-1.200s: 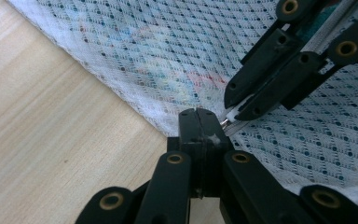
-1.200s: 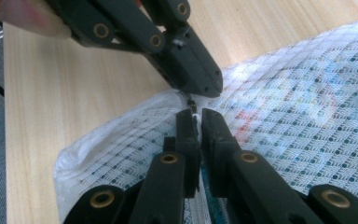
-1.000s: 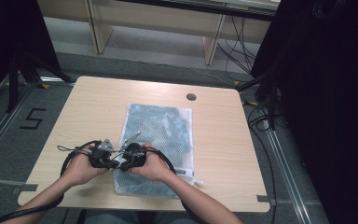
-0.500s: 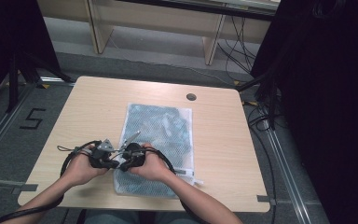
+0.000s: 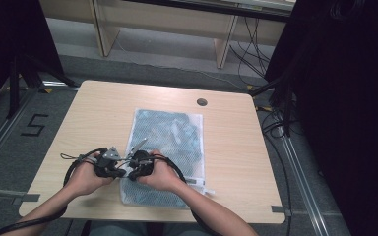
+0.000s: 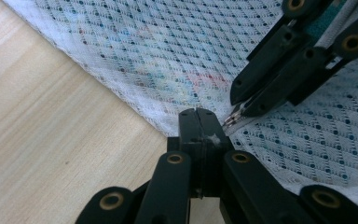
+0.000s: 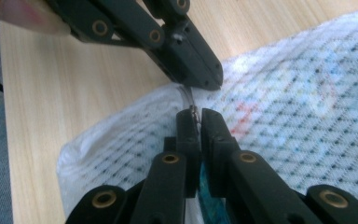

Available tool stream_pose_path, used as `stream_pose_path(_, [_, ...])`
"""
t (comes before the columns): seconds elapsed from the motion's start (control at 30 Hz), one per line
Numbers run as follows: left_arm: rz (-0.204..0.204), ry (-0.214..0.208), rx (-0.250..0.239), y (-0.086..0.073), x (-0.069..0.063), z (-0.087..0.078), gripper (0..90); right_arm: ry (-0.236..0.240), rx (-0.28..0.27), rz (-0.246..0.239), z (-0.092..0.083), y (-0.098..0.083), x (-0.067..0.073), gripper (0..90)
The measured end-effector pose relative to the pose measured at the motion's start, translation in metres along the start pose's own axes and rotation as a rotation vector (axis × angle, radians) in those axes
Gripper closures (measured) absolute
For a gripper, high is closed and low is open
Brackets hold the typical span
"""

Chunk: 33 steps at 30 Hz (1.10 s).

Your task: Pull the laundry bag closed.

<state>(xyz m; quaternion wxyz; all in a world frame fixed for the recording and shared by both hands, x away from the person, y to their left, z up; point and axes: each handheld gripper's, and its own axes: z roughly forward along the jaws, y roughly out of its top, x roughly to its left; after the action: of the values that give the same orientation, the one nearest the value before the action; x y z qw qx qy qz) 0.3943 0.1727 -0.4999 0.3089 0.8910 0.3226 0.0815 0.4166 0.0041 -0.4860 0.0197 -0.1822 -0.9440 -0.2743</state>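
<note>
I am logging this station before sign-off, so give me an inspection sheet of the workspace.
Surface: light wooden table, round cable hole near its far edge.
Job's things: white mesh bag with blue-green contents lies flat at centre; small metal zipper pull at its left edge.
Clutter: nothing seen.
Grippers: left gripper shut on the bag's edge; right gripper, jaws just closing, pinches the zipper pull.
Cables: black loops trail from both grippers; more on the floor at right.
Surroundings: grey floor marked 5, wooden furniture legs, dark drapes.
</note>
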Motion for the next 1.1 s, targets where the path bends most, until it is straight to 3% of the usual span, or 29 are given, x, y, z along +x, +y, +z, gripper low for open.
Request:
stream_pose_path(0.03, [-0.052,-0.002,-0.06,0.0,-0.004,0.004,89.9,-0.003,-0.001,0.011,-0.003,-0.001,0.0,87.5])
stream_pose_path(0.07, [0.037,-0.006,0.019,0.001,0.002,-0.001,90.0,-0.001,-0.003,0.0,-0.004,-0.002,-0.002,87.5])
stream_pose_path(0.13, [0.036,0.0,0.026,0.001,0.001,-0.002,90.0,-0.001,-0.002,0.002,-0.005,-0.003,-0.002,87.4])
stream_pose_path(0.17, [0.059,-0.007,0.049,0.001,0.003,-0.003,90.0,0.005,0.0,0.003,-0.008,-0.005,-0.003,87.4])
stream_pose_path(0.83, [0.044,-0.009,0.042,0.001,0.003,-0.003,90.0,0.007,0.015,0.003,-0.018,-0.013,-0.007,87.4])
stream_pose_path(1.1, [0.057,-0.007,0.053,0.001,0.004,-0.004,90.0,-0.001,0.012,0.007,-0.019,-0.013,-0.007,87.4])
